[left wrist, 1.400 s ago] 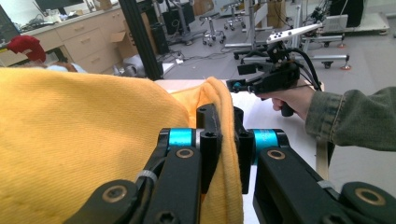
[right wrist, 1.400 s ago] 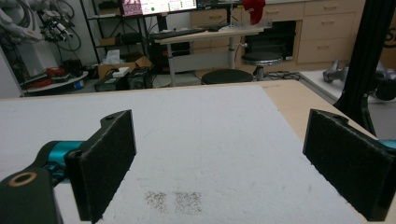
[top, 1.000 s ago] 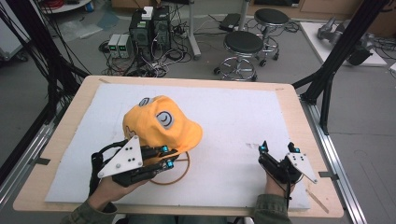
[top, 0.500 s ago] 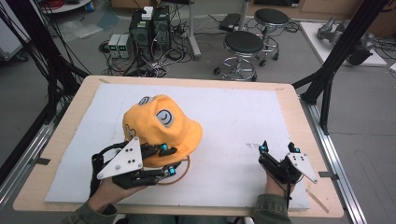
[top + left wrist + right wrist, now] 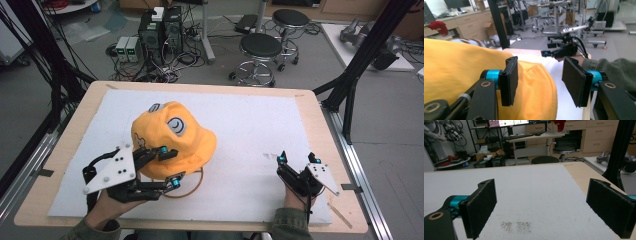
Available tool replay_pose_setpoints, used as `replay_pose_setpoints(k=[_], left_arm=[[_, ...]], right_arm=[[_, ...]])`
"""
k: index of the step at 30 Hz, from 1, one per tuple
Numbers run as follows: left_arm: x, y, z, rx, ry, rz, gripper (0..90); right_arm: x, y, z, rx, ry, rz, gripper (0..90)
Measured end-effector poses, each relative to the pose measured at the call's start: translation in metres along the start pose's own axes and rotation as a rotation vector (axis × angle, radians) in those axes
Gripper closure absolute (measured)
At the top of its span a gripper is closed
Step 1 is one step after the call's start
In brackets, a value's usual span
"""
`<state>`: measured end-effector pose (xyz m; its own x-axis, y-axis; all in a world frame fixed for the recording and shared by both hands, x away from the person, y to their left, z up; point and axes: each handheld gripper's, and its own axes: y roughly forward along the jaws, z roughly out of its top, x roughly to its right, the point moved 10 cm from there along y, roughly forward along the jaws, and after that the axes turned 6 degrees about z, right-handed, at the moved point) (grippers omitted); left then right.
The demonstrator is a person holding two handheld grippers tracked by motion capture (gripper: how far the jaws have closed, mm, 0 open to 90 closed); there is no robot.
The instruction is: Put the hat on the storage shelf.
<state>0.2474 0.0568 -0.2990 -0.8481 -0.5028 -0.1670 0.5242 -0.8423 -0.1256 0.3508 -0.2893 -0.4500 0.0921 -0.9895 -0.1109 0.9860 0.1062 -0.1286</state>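
Note:
An orange bucket hat (image 5: 172, 137) with a round eye patch lies left of centre on the white mat (image 5: 250, 125). My left gripper (image 5: 171, 167) is at the hat's near brim, open, with one jaw over the brim and the other beside it. In the left gripper view the hat (image 5: 456, 67) lies under and behind the left-hand pad, and nothing is pinched in the left gripper (image 5: 539, 82). A thin orange cord loop (image 5: 195, 186) sticks out from under the hat. My right gripper (image 5: 298, 161) rests open near the front right of the mat, with bare mat inside the right gripper (image 5: 541, 207).
The wooden table edge (image 5: 345, 150) frames the mat. A grey smudge (image 5: 516, 227) marks the mat ahead of the right gripper. Beyond the far edge stand two stools (image 5: 260, 47) and computer boxes (image 5: 160, 30). Black frame posts (image 5: 360, 60) rise at the right.
The left gripper's jaws have spread a little wider at the hat's brim. The right gripper and the hat have not moved.

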Motion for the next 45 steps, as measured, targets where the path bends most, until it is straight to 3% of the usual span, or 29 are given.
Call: replay_pose_setpoints(k=[9,13,14,21,24,25,26,27,29,30,31,32,35,36,37,38,39,42,43,45], left_arm=[[-0.022,-0.021,0.014,0.067,-0.021,0.084,41.8],[-0.037,-0.035,0.019,0.096,-0.043,0.129,40.0],[-0.045,-0.041,0.021,0.104,-0.056,0.156,39.0],[-0.064,-0.059,0.027,0.144,-0.099,0.209,37.3],[-0.084,-0.075,0.028,0.175,-0.119,0.292,37.2],[-0.084,-0.075,0.028,0.175,-0.119,0.292,37.2],[-0.095,-0.082,0.026,0.184,-0.124,0.347,37.2],[-0.095,-0.082,0.026,0.184,-0.124,0.347,37.3],[-0.111,-0.092,0.021,0.193,-0.148,0.414,37.3],[-0.111,-0.092,0.021,0.193,-0.148,0.414,37.2],[-0.121,-0.099,0.017,0.200,-0.167,0.452,37.2],[-0.121,-0.099,0.017,0.200,-0.167,0.452,37.1],[-0.134,-0.110,0.011,0.218,-0.195,0.503,36.9],[-0.143,-0.118,0.006,0.220,-0.197,0.552,36.5],[-0.143,-0.118,0.006,0.220,-0.197,0.552,36.0],[-0.153,-0.127,-0.001,0.221,-0.197,0.612,35.9],[-0.153,-0.127,-0.001,0.221,-0.197,0.612,35.9],[-0.174,-0.148,-0.018,0.234,-0.242,0.711,35.9],[-0.174,-0.148,-0.018,0.234,-0.242,0.711,35.9],[-0.184,-0.158,-0.029,0.232,-0.260,0.774,35.8]], right_arm=[[0.000,0.001,-0.001,-0.009,-0.002,0.000,8.4],[0.001,0.001,-0.002,-0.010,-0.005,0.001,8.5],[0.000,0.001,-0.002,-0.010,-0.005,0.000,8.5],[0.000,0.001,-0.002,-0.013,-0.003,0.000,8.4],[0.001,0.001,-0.002,-0.013,-0.006,-0.001,8.5],[0.001,0.001,-0.002,-0.013,-0.005,0.000,8.4],[0.001,0.001,-0.002,-0.012,-0.005,-0.001,8.4],[0.001,0.001,-0.002,-0.012,-0.005,-0.002,8.5],[0.001,0.001,-0.002,-0.013,-0.003,-0.002,8.4],[0.001,0.001,-0.002,-0.011,-0.003,-0.002,8.4],[0.001,0.001,-0.001,-0.008,-0.005,-0.003,8.4],[0.001,0.000,-0.001,-0.008,-0.003,-0.003,8.5],[0.001,0.000,-0.001,-0.009,-0.004,-0.002,8.4],[0.000,0.000,-0.001,-0.010,-0.003,-0.002,8.4],[0.000,0.000,-0.001,-0.009,-0.004,-0.001,8.5],[0.001,0.000,-0.001,-0.006,-0.002,-0.003,8.4],[0.001,0.000,-0.001,-0.006,-0.002,-0.003,8.4],[0.001,0.000,-0.001,-0.007,-0.001,-0.006,8.4],[0.001,0.000,-0.001,-0.007,-0.001,-0.007,8.4],[0.001,0.000,-0.001,-0.006,-0.001,-0.005,8.5]])
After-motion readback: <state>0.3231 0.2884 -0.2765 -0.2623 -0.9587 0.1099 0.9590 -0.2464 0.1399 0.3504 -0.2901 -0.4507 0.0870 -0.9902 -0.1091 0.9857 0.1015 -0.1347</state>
